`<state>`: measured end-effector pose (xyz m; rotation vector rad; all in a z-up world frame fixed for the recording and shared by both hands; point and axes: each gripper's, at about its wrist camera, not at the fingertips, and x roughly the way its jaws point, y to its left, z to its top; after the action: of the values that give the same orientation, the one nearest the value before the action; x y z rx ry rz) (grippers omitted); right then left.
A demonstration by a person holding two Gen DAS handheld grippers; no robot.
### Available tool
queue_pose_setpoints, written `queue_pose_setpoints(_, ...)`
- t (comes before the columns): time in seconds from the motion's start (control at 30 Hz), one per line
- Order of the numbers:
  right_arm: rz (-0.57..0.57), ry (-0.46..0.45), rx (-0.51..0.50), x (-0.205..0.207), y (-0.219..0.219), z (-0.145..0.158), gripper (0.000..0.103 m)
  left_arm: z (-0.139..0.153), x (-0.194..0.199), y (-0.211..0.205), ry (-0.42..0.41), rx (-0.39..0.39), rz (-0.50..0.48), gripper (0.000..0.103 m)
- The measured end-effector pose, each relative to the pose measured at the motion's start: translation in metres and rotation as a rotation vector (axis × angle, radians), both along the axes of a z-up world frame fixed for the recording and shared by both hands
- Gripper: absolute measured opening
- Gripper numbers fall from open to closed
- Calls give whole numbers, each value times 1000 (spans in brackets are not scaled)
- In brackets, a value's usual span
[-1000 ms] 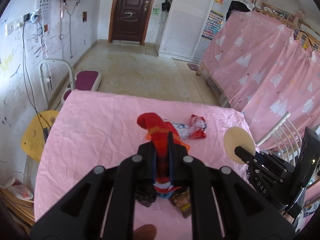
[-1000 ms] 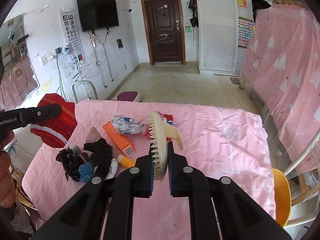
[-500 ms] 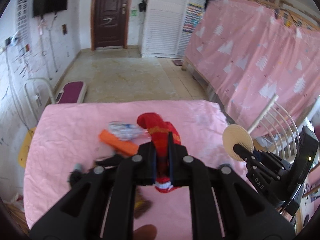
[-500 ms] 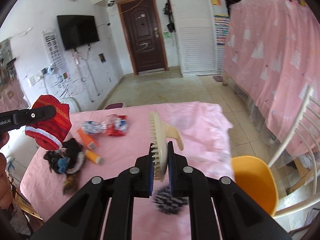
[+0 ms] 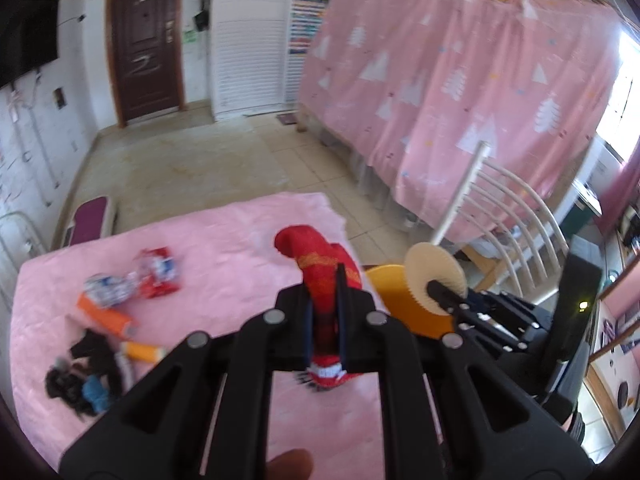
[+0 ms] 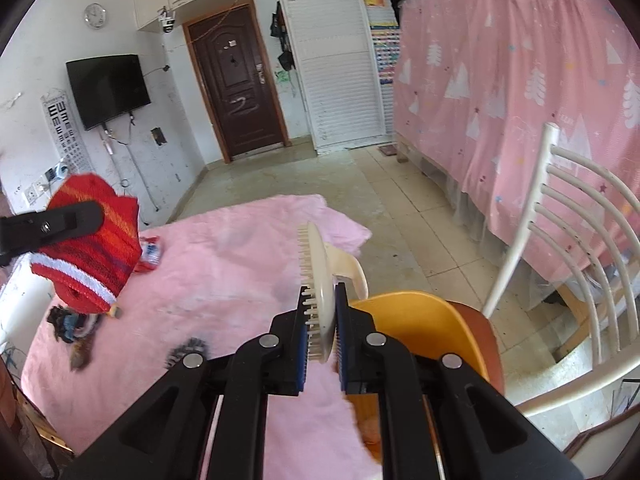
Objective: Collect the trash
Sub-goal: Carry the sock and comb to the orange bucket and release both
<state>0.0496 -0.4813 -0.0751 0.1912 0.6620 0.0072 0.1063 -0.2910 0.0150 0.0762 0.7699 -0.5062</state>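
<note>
My left gripper [image 5: 324, 312] is shut on a red knitted sock [image 5: 316, 256] with a white cuff, held above the right part of the pink table [image 5: 224, 240]. To its right, my right gripper [image 6: 322, 320] is shut on a cream hairbrush [image 6: 320, 272] with its pins facing left, over the table's right edge and the orange chair seat [image 6: 420, 320]. Trash lies at the table's left: a crushed bottle [image 5: 110, 288], a red wrapper [image 5: 158, 276], an orange box [image 5: 106, 316] and an orange tube [image 5: 142, 350]. In the right wrist view the sock [image 6: 90, 244] hangs at the left.
A black tangle of small items [image 5: 86, 372] lies at the table's left front, and a dark round brush [image 6: 188, 354] sits near the front edge. A white slatted chair back [image 6: 580, 240] stands right of the orange seat. A pink curtain [image 5: 460, 92] hangs behind.
Both grippers have swung to the right across the table, each keeping its object. The trash pile now lies far left and the orange chair has come under the right gripper.
</note>
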Motion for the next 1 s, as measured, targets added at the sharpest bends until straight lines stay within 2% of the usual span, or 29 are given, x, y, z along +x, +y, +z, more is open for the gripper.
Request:
queue_pose_setpoints(0.17,-32,28,33,2,-27,-16,1,-8,4,-42,10,-1,-54,8)
queue_pose_setpoints(0.5,-74,77,98,8,-63,-43,2,-29,17,-102,31,32,-100,11)
queue_pose_setpoints(0.67,-83,76,101,8,-65,-43,2,-36,21,-109,49,29,-100,30)
queue_pose_setpoints(1.0,-96,69,101,7,-59,-34,2,-28,15,-89,44,12,-93,32)
